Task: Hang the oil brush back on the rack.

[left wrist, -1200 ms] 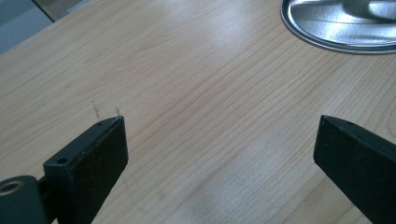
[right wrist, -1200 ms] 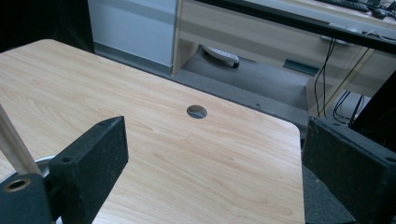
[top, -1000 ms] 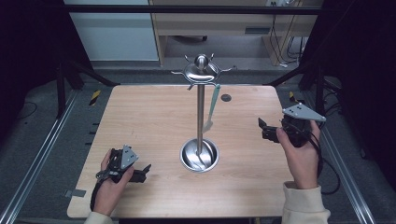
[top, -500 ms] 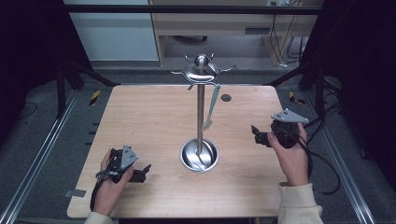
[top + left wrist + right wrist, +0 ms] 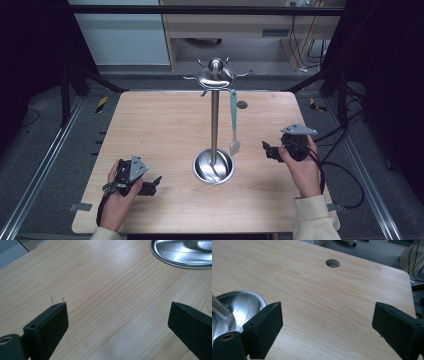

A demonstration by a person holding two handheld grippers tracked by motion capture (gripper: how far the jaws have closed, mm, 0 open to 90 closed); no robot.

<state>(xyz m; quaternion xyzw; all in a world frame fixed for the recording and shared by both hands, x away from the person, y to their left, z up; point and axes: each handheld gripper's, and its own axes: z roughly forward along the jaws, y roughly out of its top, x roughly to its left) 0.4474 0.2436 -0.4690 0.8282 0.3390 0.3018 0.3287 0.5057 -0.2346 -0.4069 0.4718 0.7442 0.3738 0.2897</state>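
Count, high view: one wooden table (image 5: 165, 125). One metal stand (image 5: 215, 120): single upright pole, one round dish base, one crown of hooks at top (hook count not resolvable). One teal-handled utensil (image 5: 233, 122) hanging from the crown. One round hole (image 5: 242, 104) in the tabletop. Two hand-held grippers: left gripper (image 5: 150, 186), right gripper (image 5: 267, 149). Two hands, one per gripper.

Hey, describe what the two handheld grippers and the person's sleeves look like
Both grippers are black, each with two flat, blocky black jaws. The left gripper and right gripper each carry a grey three-cornered plate on top and trail a black cable. The person's sleeve is cream-coloured, with a ribbed cuff.
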